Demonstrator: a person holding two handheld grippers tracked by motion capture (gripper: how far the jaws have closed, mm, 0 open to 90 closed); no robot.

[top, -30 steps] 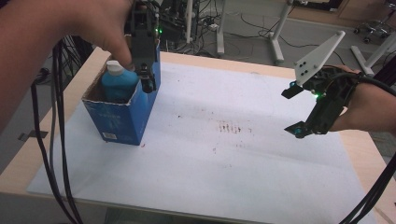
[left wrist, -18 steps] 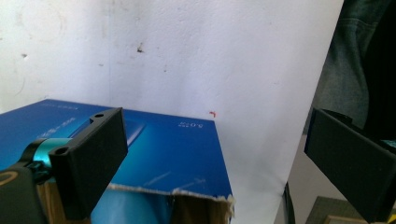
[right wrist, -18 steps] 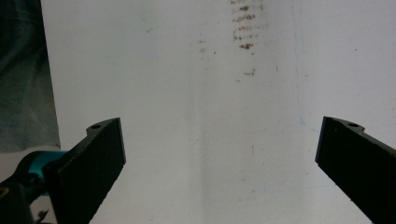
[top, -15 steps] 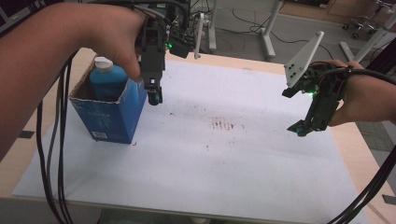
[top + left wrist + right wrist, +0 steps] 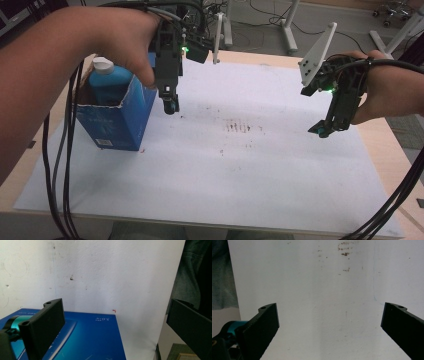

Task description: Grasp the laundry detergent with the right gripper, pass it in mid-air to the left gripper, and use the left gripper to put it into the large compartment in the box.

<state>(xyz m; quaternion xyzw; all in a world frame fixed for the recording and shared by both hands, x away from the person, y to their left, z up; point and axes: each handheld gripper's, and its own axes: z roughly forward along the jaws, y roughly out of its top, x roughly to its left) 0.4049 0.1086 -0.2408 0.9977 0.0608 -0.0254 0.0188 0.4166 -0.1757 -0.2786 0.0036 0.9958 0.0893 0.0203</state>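
So the blue bottle (image 5: 106, 80) with the white cap is already sitting upright inside the open blue box (image 5: 116, 120), which stands near the left edge of the surface (image 5: 240, 170) on the white sheet. Looks to me like the packing part is basically done and what's left is maybe closing the torn-looking flaps or moving the box (just my guess from how things lie). The left tool (image 5: 170, 102) hangs just beside the box's right side, above the sheet, jaws wide apart and gripping nothing; in the left gripper view you can see the box's blue face (image 5: 87, 337) right under it. The right tool (image 5: 325, 129) is well apart over on the right side, also spread open and empty, looking down at bare white sheet with some brown specks (image 5: 345, 252). Compared with a second ago, the left tool was down at the box rim by the bottle and has since lifted up and out, and the box has slid a bit left.
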